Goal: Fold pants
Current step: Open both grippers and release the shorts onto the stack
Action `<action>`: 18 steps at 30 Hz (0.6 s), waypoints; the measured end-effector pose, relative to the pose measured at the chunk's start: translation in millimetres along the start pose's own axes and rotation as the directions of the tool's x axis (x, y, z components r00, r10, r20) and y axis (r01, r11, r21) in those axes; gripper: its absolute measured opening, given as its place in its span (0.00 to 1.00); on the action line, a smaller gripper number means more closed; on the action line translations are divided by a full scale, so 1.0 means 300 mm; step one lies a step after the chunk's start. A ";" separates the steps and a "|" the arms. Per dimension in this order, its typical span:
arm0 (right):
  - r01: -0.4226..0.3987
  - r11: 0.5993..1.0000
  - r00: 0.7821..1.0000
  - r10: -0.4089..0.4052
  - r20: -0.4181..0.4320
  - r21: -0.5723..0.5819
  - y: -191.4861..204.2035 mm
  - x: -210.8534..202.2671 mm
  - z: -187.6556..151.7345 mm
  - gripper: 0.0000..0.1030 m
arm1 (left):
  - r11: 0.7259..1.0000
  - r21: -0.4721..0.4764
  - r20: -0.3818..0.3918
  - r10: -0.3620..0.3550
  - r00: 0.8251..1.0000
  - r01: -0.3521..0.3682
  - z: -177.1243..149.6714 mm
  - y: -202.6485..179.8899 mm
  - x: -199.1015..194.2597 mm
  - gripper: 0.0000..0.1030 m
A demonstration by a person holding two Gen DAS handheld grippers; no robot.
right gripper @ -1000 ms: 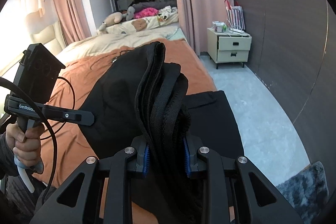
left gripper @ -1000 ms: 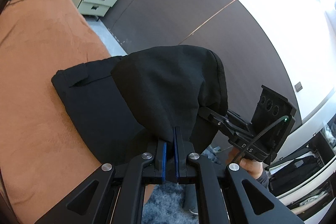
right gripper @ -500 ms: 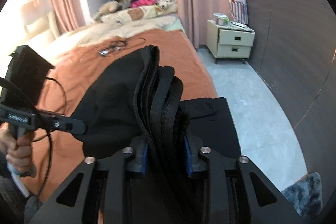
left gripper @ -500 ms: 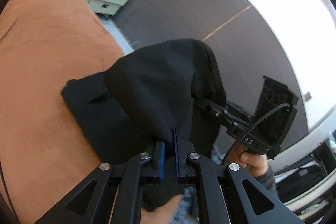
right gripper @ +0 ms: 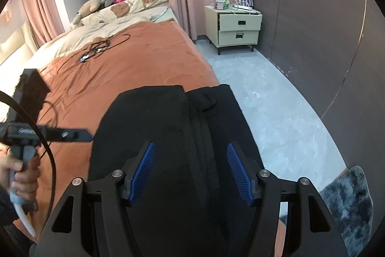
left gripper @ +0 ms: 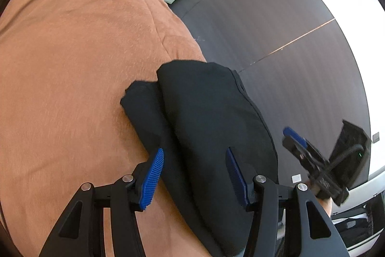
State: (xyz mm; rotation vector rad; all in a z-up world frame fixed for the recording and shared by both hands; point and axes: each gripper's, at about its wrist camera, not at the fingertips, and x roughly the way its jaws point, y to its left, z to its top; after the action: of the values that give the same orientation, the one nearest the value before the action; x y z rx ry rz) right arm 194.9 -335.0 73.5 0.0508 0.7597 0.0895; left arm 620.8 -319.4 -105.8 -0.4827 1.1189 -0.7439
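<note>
Left wrist view: orange bedspread (left gripper: 72, 52) at left; folded black pants (left gripper: 204, 117) lie on it near the bed's edge, upper layer overlapping a lower one. Left gripper (left gripper: 195, 170) hovers above the pants, jaws spread wide, holding nothing. Right gripper (left gripper: 294, 136) appears at far right, blurred, beside the pants.

Right wrist view: a hand (right gripper: 20, 175) grips the left gripper's handle at far left, its finger tip just beside the pants (right gripper: 168, 127). The pants lie folded at the near edge of the bedspread (right gripper: 134, 59). Right gripper (right gripper: 191, 168) sits over them, jaws wide apart and empty. Grey floor (right gripper: 272, 107) and a nightstand (right gripper: 238, 28) stand to the right
</note>
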 end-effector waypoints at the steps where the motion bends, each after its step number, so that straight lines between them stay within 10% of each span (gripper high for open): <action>1: -0.016 1.000 1.000 0.016 -0.003 0.004 -0.002 -0.002 -0.012 0.45 | 1.000 -0.002 0.006 0.003 1.000 -0.003 0.002 0.001 0.003 0.53; 10: -0.084 0.996 0.996 0.085 -0.041 0.034 -0.041 0.047 -0.052 0.34 | 0.998 -0.047 0.022 0.039 0.999 -0.038 0.131 0.048 0.124 0.52; 12: -0.086 0.996 0.995 0.087 -0.047 0.039 -0.060 0.064 -0.048 0.34 | 0.998 -0.057 0.043 0.041 0.998 -0.038 0.154 0.057 0.136 0.35; 13: -0.082 0.996 0.995 0.084 -0.049 0.040 -0.069 0.068 -0.051 0.34 | 0.997 -0.077 0.041 0.022 0.999 -0.019 0.157 0.067 0.141 0.10; 18: -0.059 0.996 0.996 0.063 -0.063 0.064 -0.129 0.060 -0.066 0.32 | 0.995 -0.092 0.085 0.051 0.995 -0.043 0.132 0.066 0.110 0.06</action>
State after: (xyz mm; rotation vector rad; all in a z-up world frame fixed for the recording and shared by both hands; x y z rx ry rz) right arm 196.8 -371.3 43.9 0.1307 0.8261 0.1259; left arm 671.1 -331.2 -125.2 -0.5575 1.0817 -0.6273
